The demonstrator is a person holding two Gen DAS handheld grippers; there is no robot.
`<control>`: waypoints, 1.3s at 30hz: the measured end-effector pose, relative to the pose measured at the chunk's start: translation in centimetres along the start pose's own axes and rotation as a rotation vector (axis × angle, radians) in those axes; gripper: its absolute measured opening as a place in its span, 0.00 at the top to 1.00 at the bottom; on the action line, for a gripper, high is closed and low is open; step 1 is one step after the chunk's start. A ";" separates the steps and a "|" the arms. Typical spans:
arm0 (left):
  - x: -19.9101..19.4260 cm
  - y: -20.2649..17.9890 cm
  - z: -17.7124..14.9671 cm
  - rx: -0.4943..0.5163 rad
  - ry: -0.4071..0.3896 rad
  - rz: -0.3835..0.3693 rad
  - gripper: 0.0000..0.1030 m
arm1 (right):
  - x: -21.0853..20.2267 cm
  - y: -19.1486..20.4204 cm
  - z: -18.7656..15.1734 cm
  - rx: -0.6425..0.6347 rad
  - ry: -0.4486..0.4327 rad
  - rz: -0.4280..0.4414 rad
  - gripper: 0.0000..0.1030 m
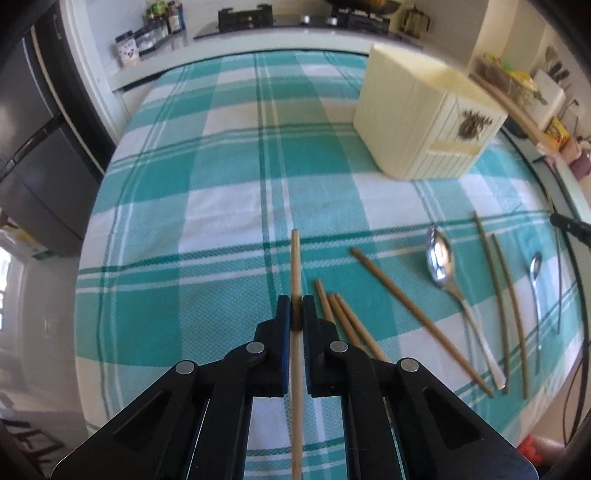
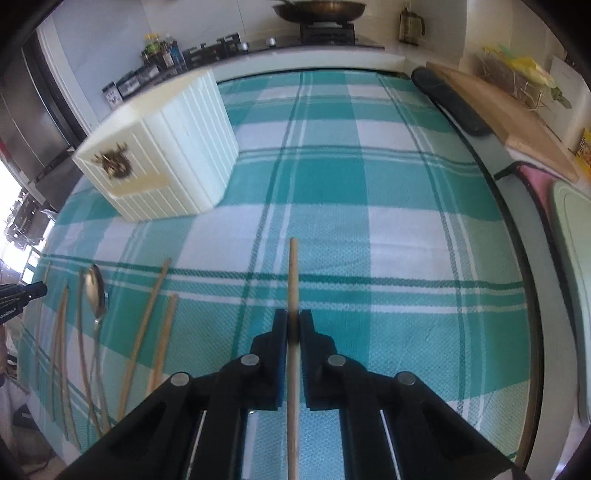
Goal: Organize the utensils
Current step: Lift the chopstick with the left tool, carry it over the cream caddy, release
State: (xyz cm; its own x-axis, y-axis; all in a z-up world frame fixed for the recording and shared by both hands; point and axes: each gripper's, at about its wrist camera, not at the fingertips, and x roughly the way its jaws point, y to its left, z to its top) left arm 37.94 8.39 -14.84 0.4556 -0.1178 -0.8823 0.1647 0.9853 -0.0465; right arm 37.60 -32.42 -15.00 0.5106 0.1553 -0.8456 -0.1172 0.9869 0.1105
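My left gripper [image 1: 295,301] is shut on a light wooden chopstick [image 1: 295,266] that points forward above the checked cloth. My right gripper [image 2: 293,315] is shut on another wooden chopstick [image 2: 293,277], also pointing forward. A cream ribbed utensil box [image 1: 417,114] stands at the far right in the left wrist view and at the far left in the right wrist view [image 2: 162,155]. Loose wooden chopsticks [image 1: 417,321], a large spoon [image 1: 441,264], two green chopsticks [image 1: 511,310] and a small spoon [image 1: 535,269] lie on the cloth to the right of my left gripper.
The teal and white checked cloth [image 2: 369,221] covers the table. A wooden cutting board [image 2: 502,110] and a dark pad [image 2: 450,99] lie along the right edge. A stove with a pan [image 2: 321,11] and jars [image 1: 147,37] stand on the counter behind. A fridge [image 1: 29,147] is at the left.
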 end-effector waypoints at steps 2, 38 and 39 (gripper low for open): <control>-3.2 0.0 0.7 0.000 -0.073 -0.028 0.96 | -2.9 0.7 0.4 -0.016 -0.058 0.019 0.93; -3.2 -9.1 21.7 0.016 -0.247 -0.145 0.96 | -1.4 12.4 18.2 -0.117 -0.493 0.084 0.93; -2.2 -9.4 21.4 0.026 -0.228 -0.135 0.96 | -0.7 11.8 18.0 -0.108 -0.446 0.089 0.93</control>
State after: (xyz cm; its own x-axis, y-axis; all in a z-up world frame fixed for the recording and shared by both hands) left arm 54.14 -3.30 -2.40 0.6131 -0.2762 -0.7401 0.2586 0.9554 -0.1424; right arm 51.23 -20.13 -3.73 0.8085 0.2652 -0.5253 -0.2526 0.9627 0.0972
